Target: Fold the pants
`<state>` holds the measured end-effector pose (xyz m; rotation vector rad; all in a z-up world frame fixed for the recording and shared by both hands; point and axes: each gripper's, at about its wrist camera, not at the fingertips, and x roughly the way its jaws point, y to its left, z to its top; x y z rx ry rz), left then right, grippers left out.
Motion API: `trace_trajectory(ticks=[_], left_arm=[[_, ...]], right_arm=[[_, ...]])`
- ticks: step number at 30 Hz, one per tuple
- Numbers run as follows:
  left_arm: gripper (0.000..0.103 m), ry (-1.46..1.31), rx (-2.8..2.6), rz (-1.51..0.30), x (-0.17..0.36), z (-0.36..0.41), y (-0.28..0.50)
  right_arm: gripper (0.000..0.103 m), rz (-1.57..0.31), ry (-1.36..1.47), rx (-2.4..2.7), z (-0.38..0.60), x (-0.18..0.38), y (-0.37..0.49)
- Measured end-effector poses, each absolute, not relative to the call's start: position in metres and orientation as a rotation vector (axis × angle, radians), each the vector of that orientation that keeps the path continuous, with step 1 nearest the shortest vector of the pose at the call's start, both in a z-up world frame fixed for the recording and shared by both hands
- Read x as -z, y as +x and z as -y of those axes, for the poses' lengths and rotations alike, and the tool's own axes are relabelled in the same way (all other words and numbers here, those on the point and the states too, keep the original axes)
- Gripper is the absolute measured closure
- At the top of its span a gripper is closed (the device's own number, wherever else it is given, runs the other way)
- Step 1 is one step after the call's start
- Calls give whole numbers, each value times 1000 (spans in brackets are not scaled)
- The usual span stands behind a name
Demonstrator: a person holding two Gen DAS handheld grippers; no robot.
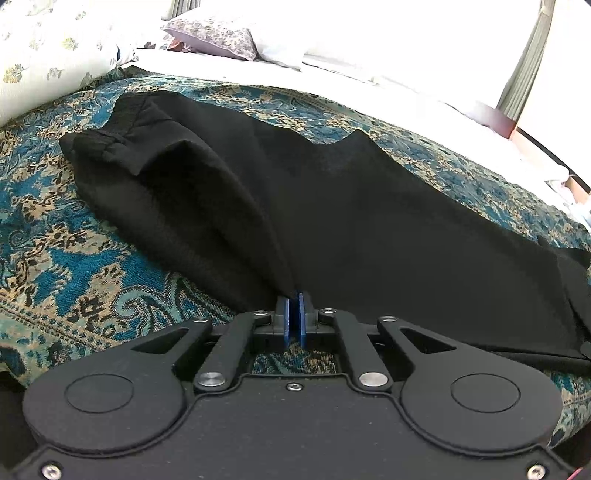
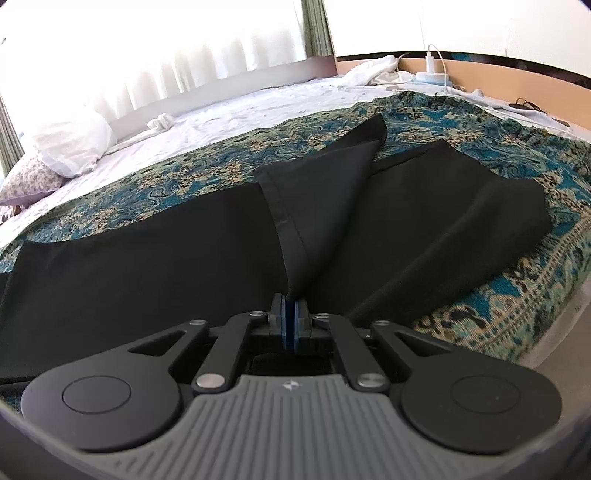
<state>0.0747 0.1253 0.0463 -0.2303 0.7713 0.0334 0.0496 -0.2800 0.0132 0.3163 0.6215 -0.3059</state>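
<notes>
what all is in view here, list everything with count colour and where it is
pants: one, black, spread across the patterned bedspread, fabric pinched up at two spots
bedspread: one, teal and tan pattern, under the pants
sheet: one, white, beyond the bedspread
pillows: one lilac floral, with white ones beside it, at the head of the bed
curtains: green, beside the bright window
charger: one, white, with a cable, by the far bed edge
left gripper: one, black with blue pads, shut on the pants near the waistband end
right gripper: one, black with blue pads, shut on the pants by a leg hem
</notes>
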Motion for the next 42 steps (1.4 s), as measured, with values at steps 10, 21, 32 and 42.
trace_trajectory(ticks=[10,21,32,42], left_arm=[[96,-174,-29,-767,-42,-119,69],[94,-188,-24,-763,-40,-125,70],[94,-169,-28,-762,-39,-123,70],[94,-162,-41,-765,-39,-121,72]], right_arm=[[80,-607,172,354,271,-10,36],[78,-570,160,572,300,-13,29],[63,-415,502,786,397,-14,-18],[56,-314,789,601,418,4,-10]])
